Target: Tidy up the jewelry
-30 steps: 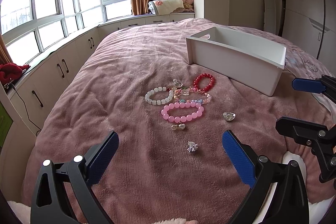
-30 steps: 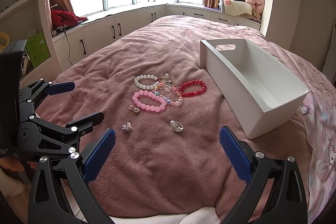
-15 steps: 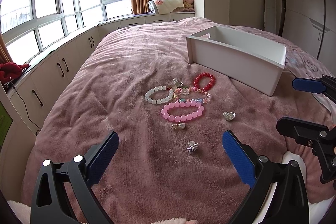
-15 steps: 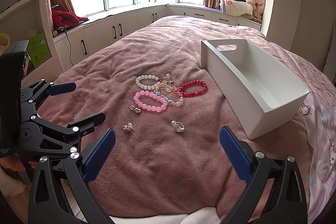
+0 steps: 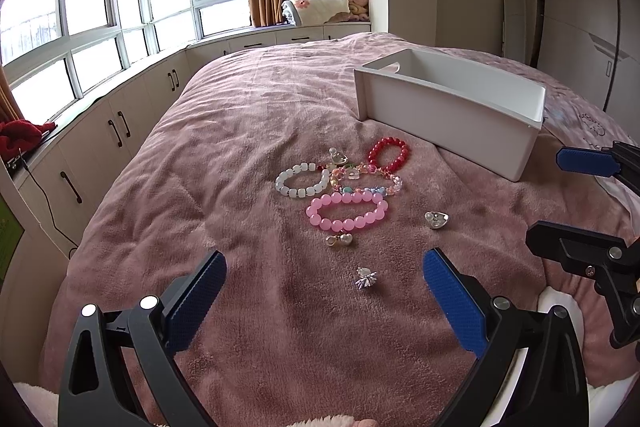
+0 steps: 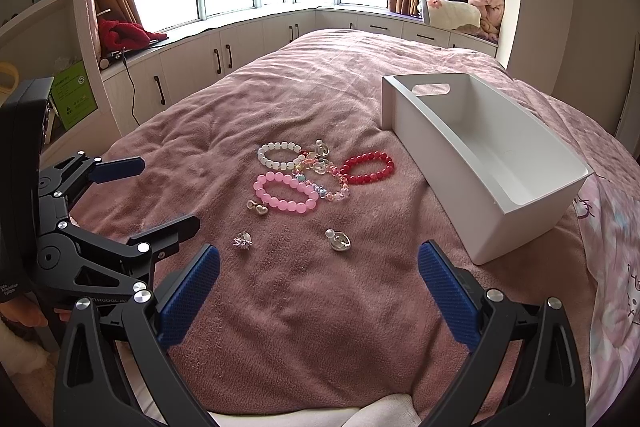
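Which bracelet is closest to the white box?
The red bracelet. It lies at the side of the jewelry pile nearest the white box, while the pink, white and multicoloured bracelets lie farther from it.

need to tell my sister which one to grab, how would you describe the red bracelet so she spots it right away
Start at the white bin on the pink blanket. Just left of its long side lies the cluster of bracelets. The red bracelet is the one nearest the bin, the only dark red ring of round beads.
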A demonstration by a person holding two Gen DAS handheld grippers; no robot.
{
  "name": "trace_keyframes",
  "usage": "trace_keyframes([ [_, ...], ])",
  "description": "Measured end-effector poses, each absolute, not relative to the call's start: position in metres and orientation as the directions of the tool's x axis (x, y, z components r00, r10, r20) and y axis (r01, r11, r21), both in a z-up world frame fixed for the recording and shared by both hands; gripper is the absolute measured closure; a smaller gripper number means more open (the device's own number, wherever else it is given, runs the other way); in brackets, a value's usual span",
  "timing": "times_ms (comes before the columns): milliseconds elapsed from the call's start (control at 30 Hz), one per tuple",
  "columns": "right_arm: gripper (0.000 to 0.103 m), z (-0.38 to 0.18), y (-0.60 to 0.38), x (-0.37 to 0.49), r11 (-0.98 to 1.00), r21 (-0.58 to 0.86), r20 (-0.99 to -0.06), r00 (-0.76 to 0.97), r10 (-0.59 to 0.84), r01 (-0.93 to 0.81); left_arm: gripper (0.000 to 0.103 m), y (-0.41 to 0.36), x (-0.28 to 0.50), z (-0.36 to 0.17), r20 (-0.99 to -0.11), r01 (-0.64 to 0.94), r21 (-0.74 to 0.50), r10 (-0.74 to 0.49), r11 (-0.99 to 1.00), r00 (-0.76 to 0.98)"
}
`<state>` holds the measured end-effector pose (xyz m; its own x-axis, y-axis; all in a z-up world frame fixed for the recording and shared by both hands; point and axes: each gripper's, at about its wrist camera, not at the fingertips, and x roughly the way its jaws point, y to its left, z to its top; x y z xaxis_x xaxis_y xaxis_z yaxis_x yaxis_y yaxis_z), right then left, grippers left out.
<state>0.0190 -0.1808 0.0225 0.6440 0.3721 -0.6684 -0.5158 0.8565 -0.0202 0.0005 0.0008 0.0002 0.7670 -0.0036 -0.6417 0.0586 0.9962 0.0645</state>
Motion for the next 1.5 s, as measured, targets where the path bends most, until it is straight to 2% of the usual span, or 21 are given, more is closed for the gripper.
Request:
trace_keyframes([
  [1200, 0.005, 0.023, -0.187, 0.026, 0.867, 0.002, -0.659, 0.651, 0.375, -0.498, 0.003, -0.007, -0.001, 0.002, -0.646, 0.085, 0.042, -0.038, 0.996, 0.763],
  [1500, 0.005, 0.013, -0.183, 0.042, 0.872, 0.011, -0.654, 0.656, 0.377, -0.49, 0.003, -0.007, 0.023, -0.006, -0.656, 0.118, 0.045, -0.06, 0.992, 0.753],
])
